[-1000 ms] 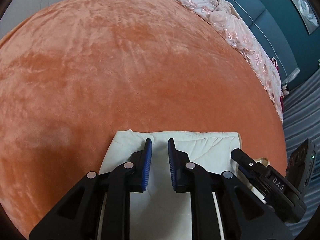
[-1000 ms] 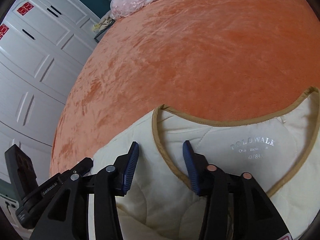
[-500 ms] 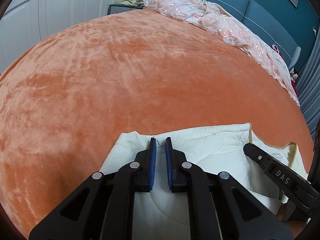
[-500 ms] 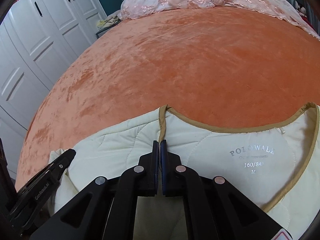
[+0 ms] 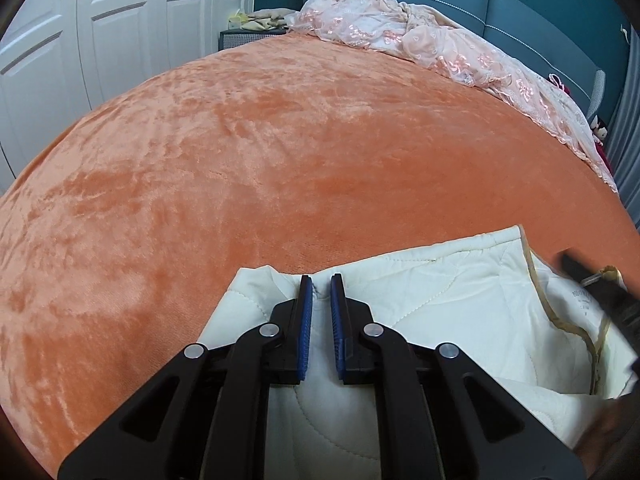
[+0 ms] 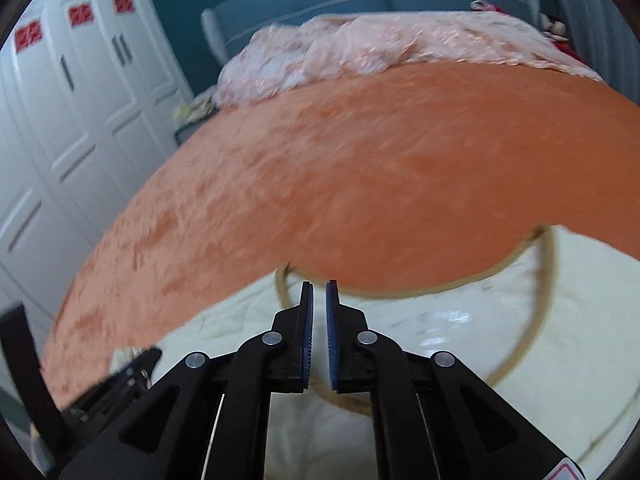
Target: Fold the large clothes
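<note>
Pinching: left gripper (image 5: 319,300) is nearly closed on a fold of the cream quilted garment (image 5: 460,304); cloth is bunched between its blue pads (image 5: 305,320).
Right gripper: right gripper (image 6: 319,304) has a narrow gap and its jaws are opening a little; the garment's tan-trimmed edge runs between the pads, and blur hides whether they press on it.
Garment place: cream quilted garment (image 6: 540,340) lies at the near edge of the bed (image 5: 280,160), on the orange plush blanket (image 6: 380,184), its top edge partly raised at the two grippers.
Neckline: tan binding (image 6: 536,320) curves round an open neck to the right of the right gripper; a printed label inside is too blurred to read.
Gripper spacing: the right gripper's black tip (image 5: 592,284) shows at the right edge of the left wrist view, beside the neckline.
Far side: pink lace cloth (image 5: 420,40) is heaped along the far edge of the bed against a teal headboard (image 5: 520,4).
Left side: white panelled wardrobe doors (image 6: 80,120) carry red stickers near the top.
Image quality: right wrist view is motion-blurred, left one sharp.
</note>
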`<state>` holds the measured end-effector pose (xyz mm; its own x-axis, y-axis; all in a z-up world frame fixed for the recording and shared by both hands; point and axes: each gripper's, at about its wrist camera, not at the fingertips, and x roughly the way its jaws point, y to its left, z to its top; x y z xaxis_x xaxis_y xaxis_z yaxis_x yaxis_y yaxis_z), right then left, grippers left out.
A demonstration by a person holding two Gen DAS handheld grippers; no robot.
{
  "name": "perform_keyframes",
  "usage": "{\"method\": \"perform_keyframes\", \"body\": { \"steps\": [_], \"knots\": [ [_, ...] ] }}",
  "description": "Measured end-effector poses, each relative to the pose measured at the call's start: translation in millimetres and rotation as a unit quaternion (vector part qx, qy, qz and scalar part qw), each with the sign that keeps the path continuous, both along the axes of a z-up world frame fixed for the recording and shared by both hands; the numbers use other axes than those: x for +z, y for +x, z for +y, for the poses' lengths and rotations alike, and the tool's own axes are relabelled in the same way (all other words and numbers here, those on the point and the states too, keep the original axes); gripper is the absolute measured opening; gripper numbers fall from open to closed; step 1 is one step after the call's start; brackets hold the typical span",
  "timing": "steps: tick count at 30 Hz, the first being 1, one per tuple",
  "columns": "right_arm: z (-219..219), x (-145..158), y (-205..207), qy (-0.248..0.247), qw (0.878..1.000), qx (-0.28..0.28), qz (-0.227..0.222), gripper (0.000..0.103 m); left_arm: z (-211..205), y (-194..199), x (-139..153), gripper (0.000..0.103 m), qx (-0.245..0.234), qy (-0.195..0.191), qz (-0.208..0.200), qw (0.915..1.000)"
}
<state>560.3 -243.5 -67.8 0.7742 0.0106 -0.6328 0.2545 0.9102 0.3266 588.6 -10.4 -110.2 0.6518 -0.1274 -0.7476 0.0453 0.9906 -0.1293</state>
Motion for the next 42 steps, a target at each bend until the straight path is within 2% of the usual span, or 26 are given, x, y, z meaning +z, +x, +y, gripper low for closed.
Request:
{"method": "perform_keyframes", "body": {
  "steps": [2,3,4,5,6,7,8,9,11,13,14,17,20,22,24,27,31,36,40,42],
  "knots": [
    [-36.1,23.4,-22.1,0.021,0.999,-0.041,-0.017,0.007,-0.8,0.0,7.1,0.01,0.003,0.007,0.007,1.0],
    [-55.0,32.4,-32.0,0.03,0.998,-0.05,-0.017,0.009,-4.5,-2.4,15.7,0.01,0.007,0.025,0.007,0.9996],
    [-75.3,40.1,-43.0,0.033,0.998,-0.056,-0.017,0.011,-10.0,-7.0,26.9,0.01,0.007,0.042,0.001,0.9991],
    [-94.8,45.8,-52.5,0.028,0.998,-0.064,-0.013,0.012,-17.9,-14.0,41.6,0.009,-0.007,0.042,-0.012,0.999],
    [-113.9,48.5,-61.5,0.019,0.997,-0.07,-0.002,0.014,-27.4,-20.5,55.3,0.01,-0.028,0.028,-0.021,0.999],
    [-132.9,47.8,-69.5,0.016,0.997,-0.074,0.013,0.016,-39.7,-25.6,67.5,0.016,-0.05,0.013,-0.024,0.9984],
    [-149.1,44.7,-76.4,0.02,0.997,-0.076,0.027,0.016,-55.6,-29.1,78.8,0.03,-0.073,-0.006,-0.023,0.997],
    [-163.3,40.3,-82.2,0.026,0.996,-0.08,0.042,0.016,-72.5,-31.3,86.8,0.037,-0.099,-0.026,-0.017,0.9946],
    [-185.7,27.4,-92.1,0.045,0.994,-0.074,0.07,0.016,-113.6,-35.6,95.3,0.041,-0.153,-0.061,0.001,0.9863],
    [-198.5,13.2,-98.3,0.066,0.992,-0.06,0.088,0.016,-161.8,-35.3,89.8,0.041,-0.213,-0.082,0.046,0.9726],
    [-202.9,5.1,-99.9,0.078,0.991,-0.052,0.095,0.016,-186.1,-34.9,82.3,0.041,-0.237,-0.081,0.068,0.9659],
    [-206.5,-13.7,-100.6,0.093,0.989,-0.033,0.113,0.014,-239.3,-36.9,60.2,0.039,-0.263,-0.039,0.088,0.9601],
    [-202.8,-25.5,-100.3,0.089,0.988,-0.015,0.126,0.013,-268.1,-38.4,38.8,0.035,-0.277,-0.028,0.112,0.9538],
    [-204.0,-29.6,-101.3,0.085,0.988,-0.018,0.129,0.003,-277.2,-41.2,25.9,0.034,-0.279,-0.003,0.11,0.9538],
    [-207.7,-33.2,-103.1,0.089,0.988,-0.03,0.126,0.0,-279.6,-43.9,18.8,0.034,-0.278,0.01,0.098,0.9556],
    [-214.5,-36.9,-107.8,0.089,0.988,-0.058,0.11,0.0,-274.5,-44.0,13.4,0.03,-0.259,0.005,0.082,0.9623],
    [-210.5,-38.3,-108.9,0.06,0.99,-0.08,0.098,0.0,-269.1,-47.4,8.5,0.024,-0.237,-0.01,0.061,0.9696],
    [-207.6,-42.9,-103.8,0.034,0.99,-0.088,0.101,0.0,-269.2,-49.2,5.2,0.023,-0.235,-0.004,0.038,0.9713],
    [-209.0,-41.1,-102.4,0.031,0.99,-0.089,0.104,0.0,-264.5,-51.5,9.9,0.024,-0.231,-0.01,0.029,0.9724],
    [-211.2,-34.7,-104.5,0.033,0.989,-0.094,0.107,0.0,-251.2,-52.8,24.0,0.027,-0.205,-0.008,0.021,0.9785]
  ]
}}
